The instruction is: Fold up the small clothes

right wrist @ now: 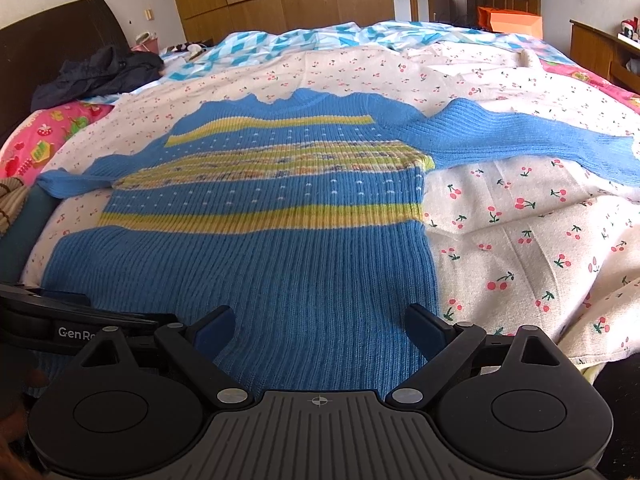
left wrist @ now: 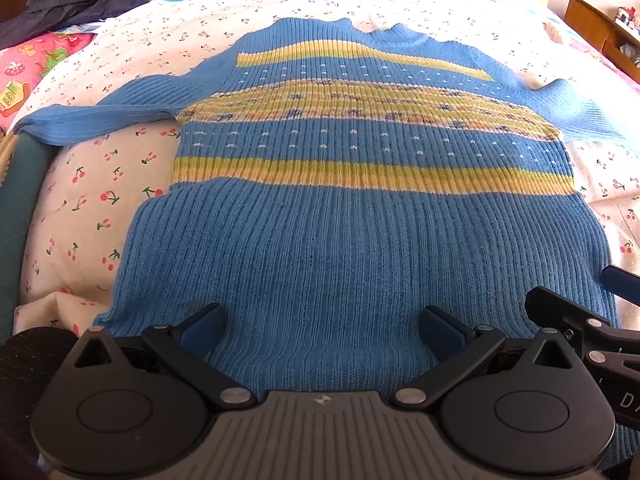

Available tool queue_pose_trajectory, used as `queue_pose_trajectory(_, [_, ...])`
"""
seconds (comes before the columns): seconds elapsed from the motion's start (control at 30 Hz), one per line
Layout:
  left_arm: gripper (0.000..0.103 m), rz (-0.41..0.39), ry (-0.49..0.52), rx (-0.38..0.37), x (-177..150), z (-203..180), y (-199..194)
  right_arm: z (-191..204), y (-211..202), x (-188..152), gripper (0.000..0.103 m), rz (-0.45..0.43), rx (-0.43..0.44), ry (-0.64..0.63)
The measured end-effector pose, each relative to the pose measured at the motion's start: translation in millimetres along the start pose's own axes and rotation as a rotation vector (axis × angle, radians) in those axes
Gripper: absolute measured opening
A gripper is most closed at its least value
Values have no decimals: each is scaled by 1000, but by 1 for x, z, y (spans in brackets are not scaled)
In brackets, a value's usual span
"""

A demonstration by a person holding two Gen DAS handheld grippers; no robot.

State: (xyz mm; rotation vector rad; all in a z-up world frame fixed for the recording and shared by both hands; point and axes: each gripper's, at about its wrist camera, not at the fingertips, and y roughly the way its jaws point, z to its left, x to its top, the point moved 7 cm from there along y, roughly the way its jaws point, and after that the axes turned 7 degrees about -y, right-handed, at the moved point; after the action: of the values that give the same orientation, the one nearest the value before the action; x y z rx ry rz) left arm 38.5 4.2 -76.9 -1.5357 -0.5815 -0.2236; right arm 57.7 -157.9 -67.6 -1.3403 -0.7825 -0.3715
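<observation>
While the blue knitted sweater (left wrist: 320,240) lies flat on the cherry-print sheet (right wrist: 520,240) with both sleeves spread outward, the left gripper (left wrist: 320,330) and right gripper (right wrist: 320,326) sit side by side at its hem, each with jaws spread wide, grasping nothing. Dark clothing (right wrist: 96,72) is heaped near the headboard.

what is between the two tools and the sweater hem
Nothing visible. The blue sweater lies flat on the cherry-print sheet, and its near hem runs straight under both open tools, the left tool and the right tool. No other item lies on that stretch of knit.
</observation>
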Motion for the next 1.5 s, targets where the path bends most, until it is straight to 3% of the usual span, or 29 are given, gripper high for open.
queue_pose_trajectory(1.13, [103, -61, 4, 18, 1, 1, -17, -3, -14, 8, 91, -76, 1, 5])
queue_pose_trajectory(1.3, [103, -91, -1, -18, 4, -3, -31, -20, -24, 18, 90, -127, -23, 59])
queue_pose_trajectory(1.5, [103, -160, 68, -43, 21, -25, -48, -69, -26, 33, 82, -159, -44, 239])
